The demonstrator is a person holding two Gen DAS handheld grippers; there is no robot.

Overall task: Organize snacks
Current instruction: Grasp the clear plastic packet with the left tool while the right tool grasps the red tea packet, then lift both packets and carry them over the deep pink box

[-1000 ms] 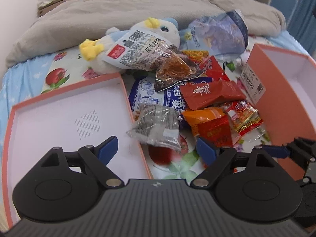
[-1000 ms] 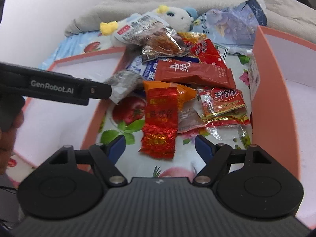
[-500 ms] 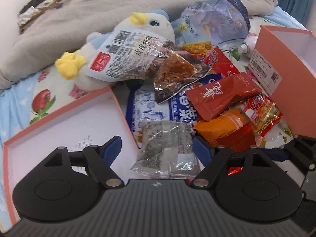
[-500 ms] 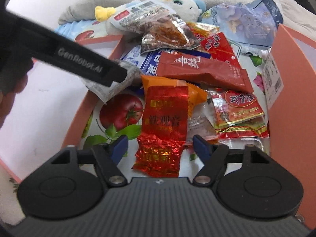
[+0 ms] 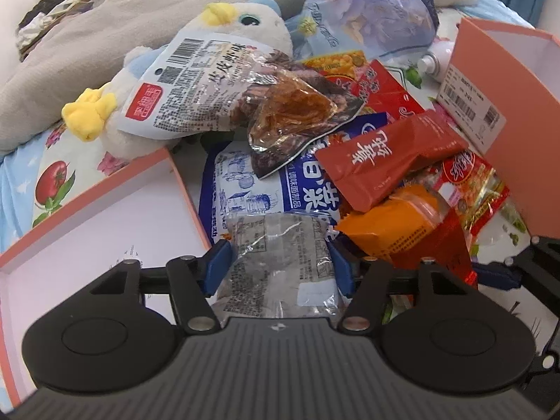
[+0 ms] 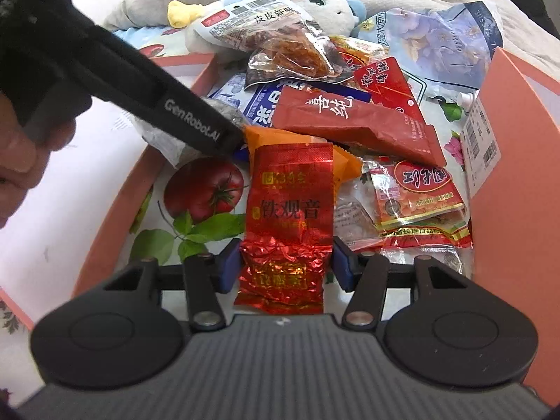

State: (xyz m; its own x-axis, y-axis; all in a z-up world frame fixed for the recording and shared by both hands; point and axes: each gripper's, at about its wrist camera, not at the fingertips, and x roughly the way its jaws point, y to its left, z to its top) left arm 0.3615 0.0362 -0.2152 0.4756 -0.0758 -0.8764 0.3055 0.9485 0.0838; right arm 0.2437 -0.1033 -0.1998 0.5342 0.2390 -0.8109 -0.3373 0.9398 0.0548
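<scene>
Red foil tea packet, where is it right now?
In the right wrist view the red foil tea packet lies low and central, its crinkled lower end between the right hand-held gripper's blue pads, its top over an orange packet, beside the tomato print.

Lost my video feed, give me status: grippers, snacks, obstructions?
Left gripper closing around grey packet. Right gripper closing around red foil packet. Snack pile crowds both.

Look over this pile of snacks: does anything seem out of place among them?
Yes. A plush toy lies at the far end of the pile, partly under a barcoded snack bag. It is no snack.
</scene>
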